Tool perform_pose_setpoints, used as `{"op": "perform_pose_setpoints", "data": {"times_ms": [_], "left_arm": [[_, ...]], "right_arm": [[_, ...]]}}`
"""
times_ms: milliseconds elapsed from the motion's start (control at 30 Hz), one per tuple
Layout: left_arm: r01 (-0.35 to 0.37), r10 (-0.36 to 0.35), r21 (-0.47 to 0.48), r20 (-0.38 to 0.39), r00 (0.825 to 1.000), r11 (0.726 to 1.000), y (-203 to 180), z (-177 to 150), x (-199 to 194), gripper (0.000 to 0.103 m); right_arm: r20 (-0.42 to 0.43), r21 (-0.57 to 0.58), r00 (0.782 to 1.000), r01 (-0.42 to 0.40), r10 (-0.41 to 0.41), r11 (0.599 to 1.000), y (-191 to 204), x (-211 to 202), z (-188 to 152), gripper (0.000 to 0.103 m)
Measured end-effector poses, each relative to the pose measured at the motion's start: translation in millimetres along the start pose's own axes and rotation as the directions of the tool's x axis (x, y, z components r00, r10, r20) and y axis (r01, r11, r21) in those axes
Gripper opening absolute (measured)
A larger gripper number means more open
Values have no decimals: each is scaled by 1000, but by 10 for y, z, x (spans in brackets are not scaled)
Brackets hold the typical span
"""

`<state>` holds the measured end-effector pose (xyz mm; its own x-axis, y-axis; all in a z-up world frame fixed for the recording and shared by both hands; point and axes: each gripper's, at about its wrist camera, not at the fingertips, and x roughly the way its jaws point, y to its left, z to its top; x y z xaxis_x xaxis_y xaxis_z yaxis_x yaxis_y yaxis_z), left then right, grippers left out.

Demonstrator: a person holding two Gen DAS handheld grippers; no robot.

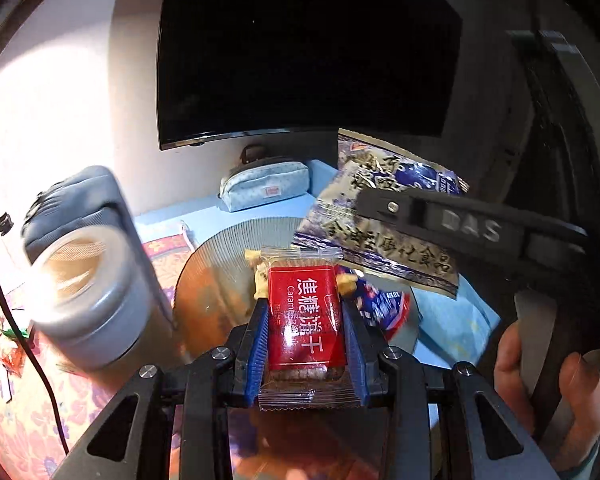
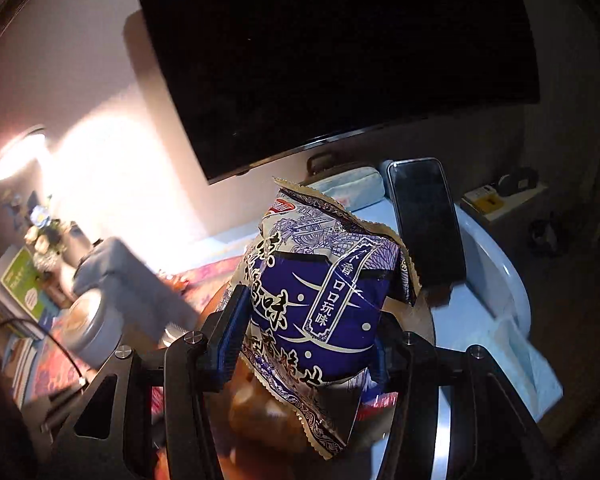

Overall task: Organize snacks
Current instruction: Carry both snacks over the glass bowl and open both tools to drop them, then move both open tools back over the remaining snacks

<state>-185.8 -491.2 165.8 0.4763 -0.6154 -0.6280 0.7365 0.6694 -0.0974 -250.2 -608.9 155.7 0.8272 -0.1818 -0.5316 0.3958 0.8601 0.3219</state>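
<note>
Fingers of the left gripper [image 1: 305, 344] were clamped on a red caramel biscuit packet [image 1: 305, 320] held above a grey ribbed plate [image 1: 220, 264]; right gripper [image 2: 304, 340], tilted, pinched a blue-and-cream snack bag [image 2: 320, 304] between its pads, phone [image 2: 426, 220] beyond

1. My table [image 1: 236, 216] is wearing a light blue cover, with a flowered cloth [image 1: 16, 412] lying over its left part.
2. A ribbed round plate [image 1: 220, 264] is sitting in the middle.
3. A dotted pencil case [image 1: 266, 186] is lying by the wall.
4. A phone [image 2: 426, 222] is leaning at the right.
5. A grey jar [image 1: 86, 300] is standing at the left.
</note>
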Motion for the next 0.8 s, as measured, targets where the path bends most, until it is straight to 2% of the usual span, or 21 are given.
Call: {"op": "perform_pose_setpoints", "data": {"times_ms": [167,233,267,300,400,600,700,800], "left_arm": [[-72,72,-38,5,997,997,-59,101,246,33],[-117,117,-33,-1,993,993,-68,129,362,50],[-138,138,-28,1,990,990,-65,133,398,68],[-127,127,-21,7,992,992,-67,116,427,76],[-116,116,-8,1,993,993,-98,100,463,77],[-67,66,14,41,997,998,-84,75,358,78],[-19,17,52,30,999,998,-83,20,199,78],[48,-53,77,68,996,996,22,-66,-103,78]], "right_arm": [[-37,25,999,-5,6,1000,-196,301,190,52],[-66,32,998,-17,19,999,-248,423,225,54],[-101,28,994,-33,35,999,-272,528,240,61],[-126,34,991,-47,51,998,-301,587,256,62],[-183,69,980,-62,74,996,-405,708,199,62],[-176,81,982,-56,69,995,-510,549,83,62],[-163,82,984,-55,68,995,-506,466,67,62],[-144,72,987,-63,73,995,-467,331,49,63]]}}
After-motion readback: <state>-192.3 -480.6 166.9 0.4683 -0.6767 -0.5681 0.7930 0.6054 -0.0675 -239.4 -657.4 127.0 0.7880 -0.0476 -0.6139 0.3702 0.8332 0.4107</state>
